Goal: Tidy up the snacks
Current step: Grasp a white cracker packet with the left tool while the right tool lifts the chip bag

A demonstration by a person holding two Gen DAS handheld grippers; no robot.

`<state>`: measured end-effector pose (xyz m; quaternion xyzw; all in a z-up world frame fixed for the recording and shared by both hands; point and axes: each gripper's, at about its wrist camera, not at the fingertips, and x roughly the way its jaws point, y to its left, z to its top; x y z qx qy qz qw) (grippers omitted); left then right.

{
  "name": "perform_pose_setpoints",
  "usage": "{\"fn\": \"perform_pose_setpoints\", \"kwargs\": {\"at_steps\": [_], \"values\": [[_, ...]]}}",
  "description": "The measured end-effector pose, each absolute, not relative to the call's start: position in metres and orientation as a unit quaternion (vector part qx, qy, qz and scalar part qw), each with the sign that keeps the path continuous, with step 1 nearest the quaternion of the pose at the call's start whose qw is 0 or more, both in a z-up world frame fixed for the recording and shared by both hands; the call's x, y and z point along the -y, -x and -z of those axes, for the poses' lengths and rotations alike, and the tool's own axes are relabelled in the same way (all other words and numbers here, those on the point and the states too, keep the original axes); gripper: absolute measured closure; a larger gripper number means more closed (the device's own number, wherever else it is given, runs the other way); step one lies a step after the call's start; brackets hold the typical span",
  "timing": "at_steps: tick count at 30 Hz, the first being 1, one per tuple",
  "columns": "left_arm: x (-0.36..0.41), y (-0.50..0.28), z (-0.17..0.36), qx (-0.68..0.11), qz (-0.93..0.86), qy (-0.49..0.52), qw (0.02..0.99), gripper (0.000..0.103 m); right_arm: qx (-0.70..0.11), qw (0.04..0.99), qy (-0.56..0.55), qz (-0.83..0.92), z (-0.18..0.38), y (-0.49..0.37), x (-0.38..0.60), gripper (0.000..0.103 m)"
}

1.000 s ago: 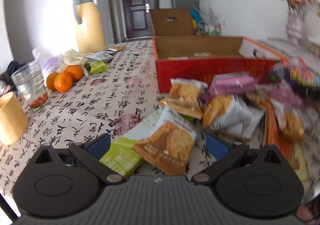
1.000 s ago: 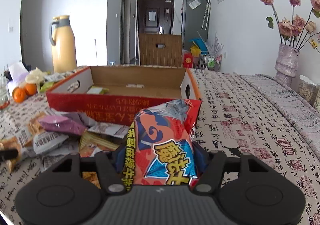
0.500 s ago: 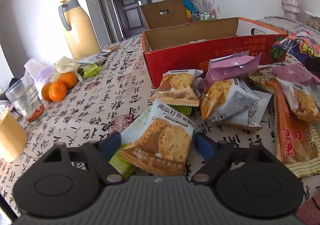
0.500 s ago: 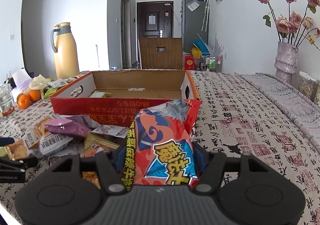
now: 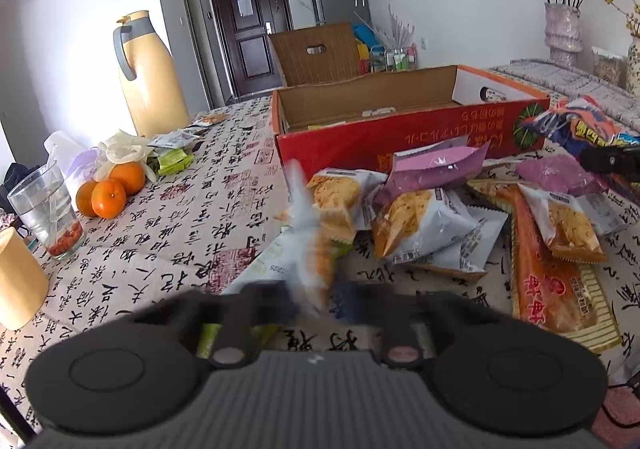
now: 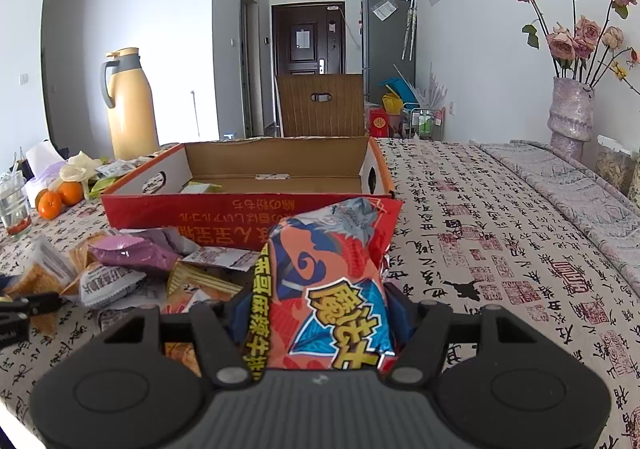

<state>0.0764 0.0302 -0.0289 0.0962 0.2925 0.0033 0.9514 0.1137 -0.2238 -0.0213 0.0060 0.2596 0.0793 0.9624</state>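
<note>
Where snacks crowd the tabletop point(image 5: 192, 233): one red cardboard box point(image 6: 248, 205), open-topped, two purple packets point(image 5: 432, 169), three oranges point(image 5: 110, 193), one glass point(image 5: 48, 217), one yellow thermos point(image 5: 150, 77). Left gripper point(image 5: 316, 295) blurred, fingers nearly together around a cracker packet point(image 5: 316, 249) stood on edge. Right gripper point(image 6: 320, 313) fingers clamped on a red-and-blue noodle snack bag point(image 6: 332, 289), just before the box.

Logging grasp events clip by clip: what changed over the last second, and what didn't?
The left gripper closed on the biscuit packet, which now stands on edge, blurred. The right gripper is still shut on the red-and-blue snack bag, short of the red box.
</note>
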Motion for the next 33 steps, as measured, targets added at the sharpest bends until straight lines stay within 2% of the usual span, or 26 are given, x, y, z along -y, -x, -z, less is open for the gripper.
{"fn": "perform_pose_setpoints", "kwargs": {"at_steps": [8, 17, 33], "values": [[-0.030, -0.074, 0.031, -0.296, -0.003, -0.090, 0.951, 0.089, -0.260, 0.962, -0.008, -0.079, 0.022, -0.110, 0.226, 0.039], [-0.029, -0.062, 0.013, -0.261, 0.001, -0.081, 0.962, 0.090, -0.255, 0.964, -0.009, -0.078, 0.019, -0.105, 0.226, 0.039], [-0.023, -0.103, -0.051, -0.180, 0.004, -0.034, 0.983, 0.090, -0.203, 0.974, -0.011, -0.100, -0.019, -0.131, 0.217, 0.039]]}}
